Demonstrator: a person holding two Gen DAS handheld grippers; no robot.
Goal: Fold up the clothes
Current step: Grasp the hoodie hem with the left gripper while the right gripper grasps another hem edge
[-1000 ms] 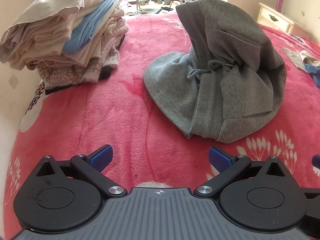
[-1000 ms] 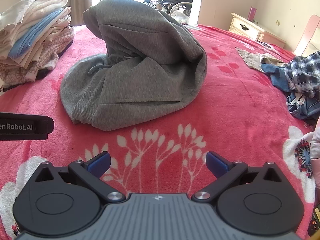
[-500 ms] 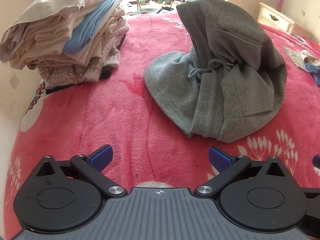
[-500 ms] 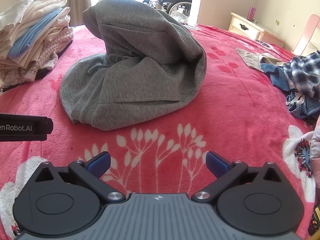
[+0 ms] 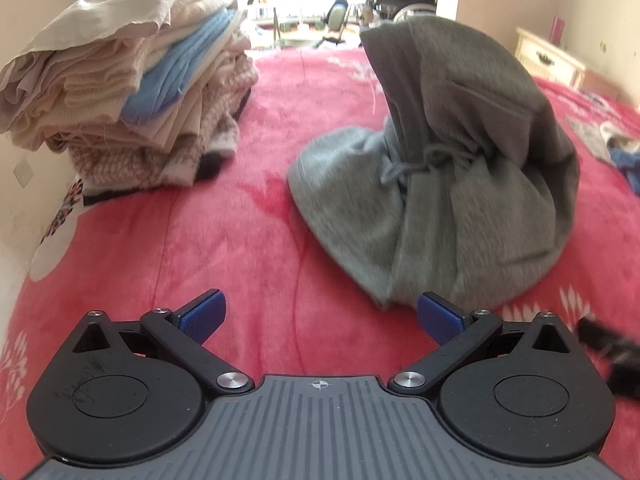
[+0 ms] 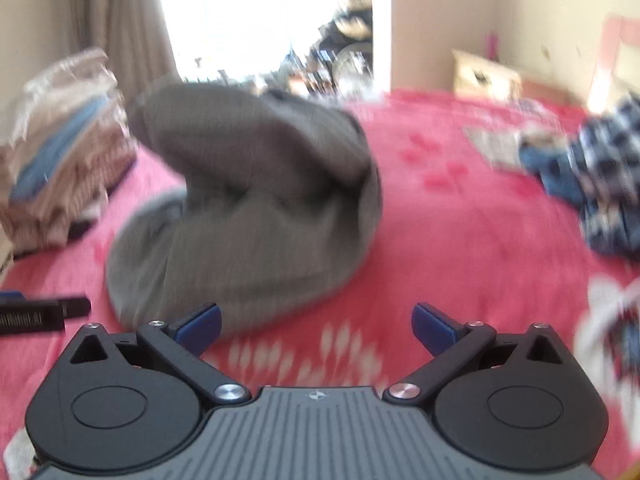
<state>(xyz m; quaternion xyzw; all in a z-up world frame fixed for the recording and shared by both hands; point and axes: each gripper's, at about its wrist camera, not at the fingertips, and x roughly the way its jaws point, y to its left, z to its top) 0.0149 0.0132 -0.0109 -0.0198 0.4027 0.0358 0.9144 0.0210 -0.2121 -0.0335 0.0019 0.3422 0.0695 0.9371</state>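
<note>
The left gripper (image 5: 319, 316) hangs wide open over the red blanket (image 5: 224, 248), grey hoodie (image 5: 452, 200) heaped ahead, folded stack (image 5: 132, 100) left.

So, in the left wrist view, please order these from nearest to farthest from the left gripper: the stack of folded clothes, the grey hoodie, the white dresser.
1. Grey hoodie, ahead and right of the left gripper.
2. Stack of folded clothes, far left.
3. White dresser, far right, by the wall.

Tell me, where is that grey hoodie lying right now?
The grey hoodie sits heaped on the red blanket, ahead and right in the left view, right of the folded clothes stack.
</note>
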